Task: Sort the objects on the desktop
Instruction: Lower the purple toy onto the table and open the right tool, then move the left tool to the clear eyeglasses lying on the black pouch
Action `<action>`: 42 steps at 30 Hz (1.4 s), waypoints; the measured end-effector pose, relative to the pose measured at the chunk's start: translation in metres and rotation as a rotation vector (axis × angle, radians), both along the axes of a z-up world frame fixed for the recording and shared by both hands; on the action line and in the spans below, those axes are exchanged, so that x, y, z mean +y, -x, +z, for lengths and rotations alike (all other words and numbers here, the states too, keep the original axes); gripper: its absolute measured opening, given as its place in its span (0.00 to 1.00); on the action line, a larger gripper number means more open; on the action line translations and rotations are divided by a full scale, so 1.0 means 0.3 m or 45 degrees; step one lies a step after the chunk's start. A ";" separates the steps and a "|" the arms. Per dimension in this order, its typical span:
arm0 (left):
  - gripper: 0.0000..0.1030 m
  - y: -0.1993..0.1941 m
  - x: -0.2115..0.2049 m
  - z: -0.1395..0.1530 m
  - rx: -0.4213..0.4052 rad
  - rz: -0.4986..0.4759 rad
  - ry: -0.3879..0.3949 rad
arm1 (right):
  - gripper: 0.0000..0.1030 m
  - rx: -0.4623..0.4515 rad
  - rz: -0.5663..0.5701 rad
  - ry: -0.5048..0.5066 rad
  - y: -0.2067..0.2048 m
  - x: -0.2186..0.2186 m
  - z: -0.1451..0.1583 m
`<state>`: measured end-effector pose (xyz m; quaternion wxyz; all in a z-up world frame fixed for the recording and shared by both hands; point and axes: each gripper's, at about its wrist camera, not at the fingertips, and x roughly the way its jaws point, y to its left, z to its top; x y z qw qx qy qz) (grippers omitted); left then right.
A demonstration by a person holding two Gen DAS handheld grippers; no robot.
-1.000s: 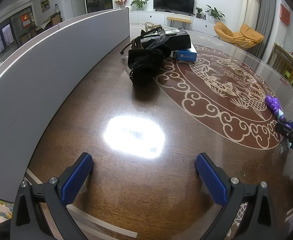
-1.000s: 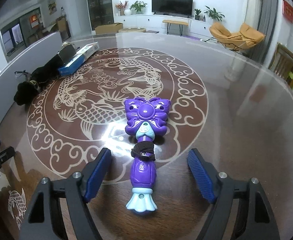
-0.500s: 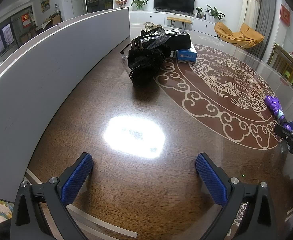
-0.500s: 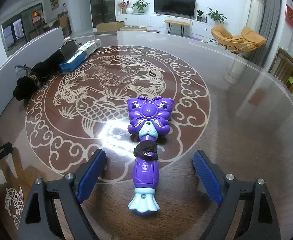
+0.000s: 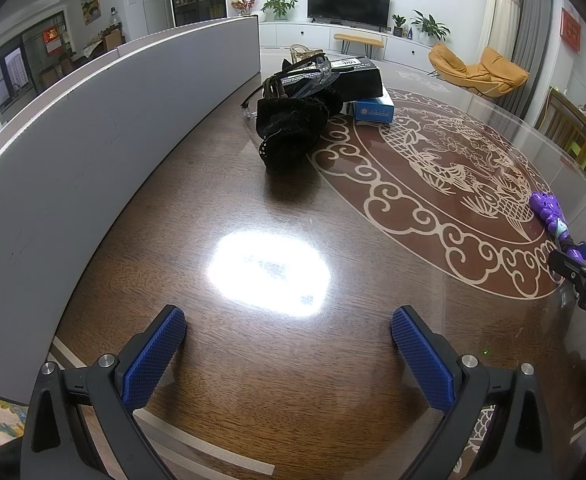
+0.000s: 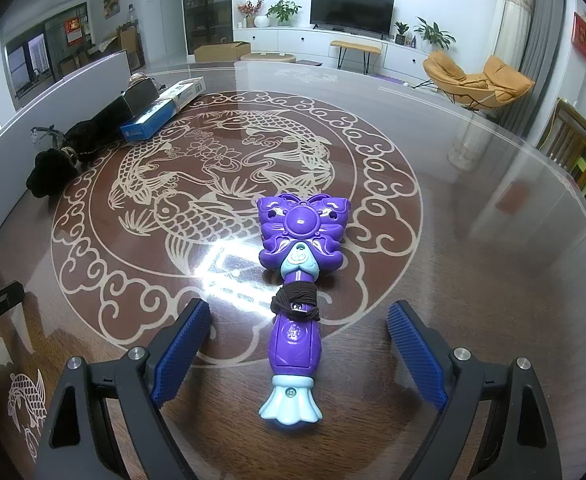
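Right gripper (image 6: 295,344): jaws spread wide, pads clear of the purple toy wand (image 6: 299,280), which lies flat on the dark wooden table (image 6: 473,264) between them, butterfly head far, pale blue base near. A black hair tie (image 6: 296,301) wraps its handle. Left gripper (image 5: 289,346): jaws wide apart over bare tabletop, holding nothing. Far left: black cloth (image 5: 293,128), glasses (image 5: 305,76), black box (image 5: 359,80), blue box (image 5: 373,110) heaped beside a grey partition (image 5: 93,140).
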<state>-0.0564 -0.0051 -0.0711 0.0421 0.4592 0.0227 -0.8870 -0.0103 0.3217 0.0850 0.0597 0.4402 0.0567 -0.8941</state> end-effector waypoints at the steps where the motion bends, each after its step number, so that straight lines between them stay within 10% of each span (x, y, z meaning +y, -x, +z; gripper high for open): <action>1: 1.00 0.000 0.000 0.000 0.000 0.000 0.000 | 0.88 0.000 0.000 -0.001 0.000 0.000 0.000; 18: 1.00 0.025 -0.004 -0.007 -0.012 -0.026 -0.003 | 0.89 0.017 0.009 -0.033 -0.011 -0.007 0.007; 32: 1.00 0.436 -0.023 -0.009 -0.025 -0.076 -0.007 | 0.89 0.021 0.101 -0.039 -0.021 -0.042 0.010; 34: 0.88 0.459 -0.024 0.000 0.029 -0.108 -0.031 | 0.89 0.019 0.101 -0.036 -0.020 -0.041 0.010; 37: 0.28 0.452 -0.017 0.019 0.078 -0.172 -0.005 | 0.89 0.014 0.100 -0.027 -0.017 -0.040 0.007; 42: 0.26 0.298 -0.033 0.025 0.078 -0.269 -0.298 | 0.89 0.013 0.100 -0.023 -0.015 -0.038 0.006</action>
